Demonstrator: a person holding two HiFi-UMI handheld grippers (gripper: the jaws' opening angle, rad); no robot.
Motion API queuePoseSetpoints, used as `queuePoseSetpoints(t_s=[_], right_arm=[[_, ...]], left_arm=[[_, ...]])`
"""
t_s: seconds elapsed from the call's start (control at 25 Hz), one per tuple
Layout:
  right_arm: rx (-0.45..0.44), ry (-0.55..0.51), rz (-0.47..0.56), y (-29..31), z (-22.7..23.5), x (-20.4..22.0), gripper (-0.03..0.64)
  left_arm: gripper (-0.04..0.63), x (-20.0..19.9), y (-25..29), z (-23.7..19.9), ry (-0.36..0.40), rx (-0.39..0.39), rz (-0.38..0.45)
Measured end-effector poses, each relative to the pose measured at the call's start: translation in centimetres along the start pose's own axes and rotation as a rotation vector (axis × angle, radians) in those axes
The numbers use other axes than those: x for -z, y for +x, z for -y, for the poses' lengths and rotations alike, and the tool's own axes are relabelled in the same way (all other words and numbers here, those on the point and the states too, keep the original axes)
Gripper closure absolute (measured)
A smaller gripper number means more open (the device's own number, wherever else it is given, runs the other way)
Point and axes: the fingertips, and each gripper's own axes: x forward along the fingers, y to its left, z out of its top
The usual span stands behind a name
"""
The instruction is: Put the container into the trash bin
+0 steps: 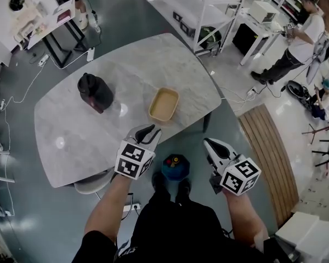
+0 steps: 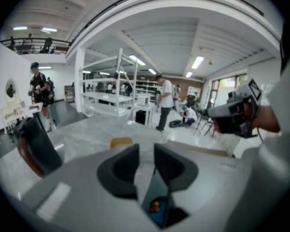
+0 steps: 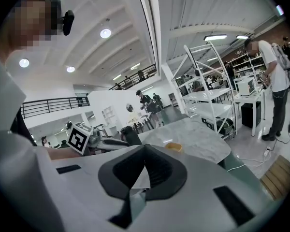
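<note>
Evidently nothing is gripped yet: the tan container (image 1: pixel 164 104) sits upright on the marble surface (image 1: pixel 66 138), near its front edge and well apart from the dark jug (image 1: pixel 94 92) to its left. The left gripper (image 1: pixel 148 131) hovers at that edge just short of the container, jaws spread with nothing between them (the gap shows only the bin below), which reads as readiness to take the near rim. The right gripper (image 1: pixel 211 145) hangs beyond the edge, jaws pressed together and empty, seemingly idle. The blue trash bin (image 1: pixel 175 167) stands on the floor by the person's feet, between both grippers, handy for a short drop. Around lie a glossy grey-green floor, trailing cables, white shelving and people at the right.
</note>
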Motion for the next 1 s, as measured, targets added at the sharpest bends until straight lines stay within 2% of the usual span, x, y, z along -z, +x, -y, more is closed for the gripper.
queuePoseSetpoints(t_s=[0.36, 0.56, 0.76, 1.0], right_arm=[[0.027, 0.035, -0.033, 2.3, 1.0, 2.1, 0.623], [0.066, 0.064, -0.046, 2.2, 2.4, 3.1, 0.623], [0.095, 0.082, -0.049, 2.2, 3.1, 3.8, 0.623], [0.119, 0.089, -0.046, 2.1, 3.5, 3.5, 0.623]], left_arm=[[0.448, 3.6, 6.0, -1.5, 0.102, 0.08, -0.125], [0.436, 6.0, 9.2, -2.2, 0.223, 0.088, -0.206], [0.428, 7.8, 11.6, -3.2, 0.253, 0.102, -0.255], [0.413, 10.1, 13.9, -3.5, 0.37, 0.149, -0.357]])
